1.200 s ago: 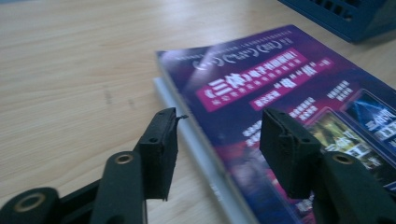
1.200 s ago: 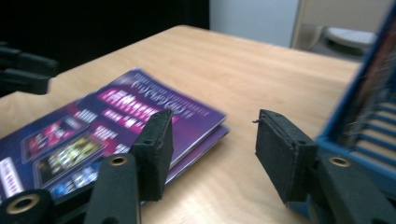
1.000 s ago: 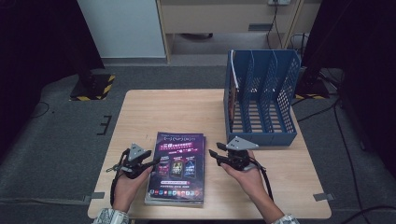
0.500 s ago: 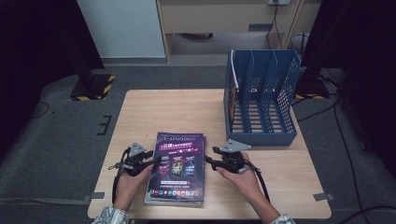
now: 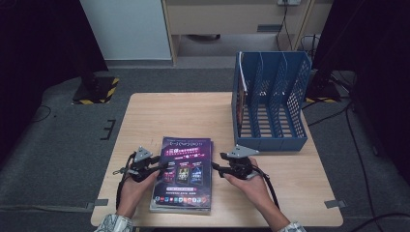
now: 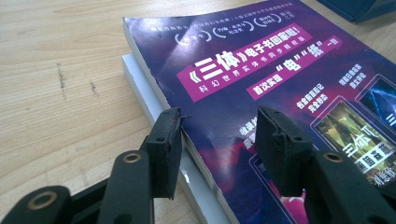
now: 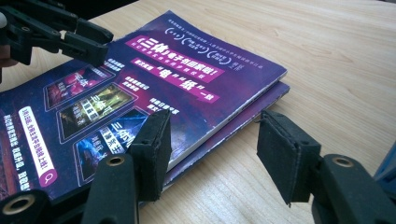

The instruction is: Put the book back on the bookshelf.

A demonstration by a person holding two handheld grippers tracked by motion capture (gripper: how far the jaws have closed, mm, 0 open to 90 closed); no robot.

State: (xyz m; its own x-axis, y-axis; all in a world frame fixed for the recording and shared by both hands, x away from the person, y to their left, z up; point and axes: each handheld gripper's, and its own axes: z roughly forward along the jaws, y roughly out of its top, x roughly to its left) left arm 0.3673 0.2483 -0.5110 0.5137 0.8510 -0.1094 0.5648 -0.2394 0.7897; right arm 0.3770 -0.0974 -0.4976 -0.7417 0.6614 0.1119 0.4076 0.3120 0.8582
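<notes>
- Purple magazine (image 5: 186,166) tops a small stack at the table's (image 5: 193,111) near edge, edges reachable.
- Your left gripper (image 6: 219,140) straddles its left edge, jaws released.
- Your right gripper (image 7: 212,149), jaws just opening, brackets the right edge, not clamped; probably a two-sided lift toward the blue file rack (image 5: 270,101).

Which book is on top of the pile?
The purple book with pink title bands; the white-edged book lies under it, sticking out at the side.
</notes>
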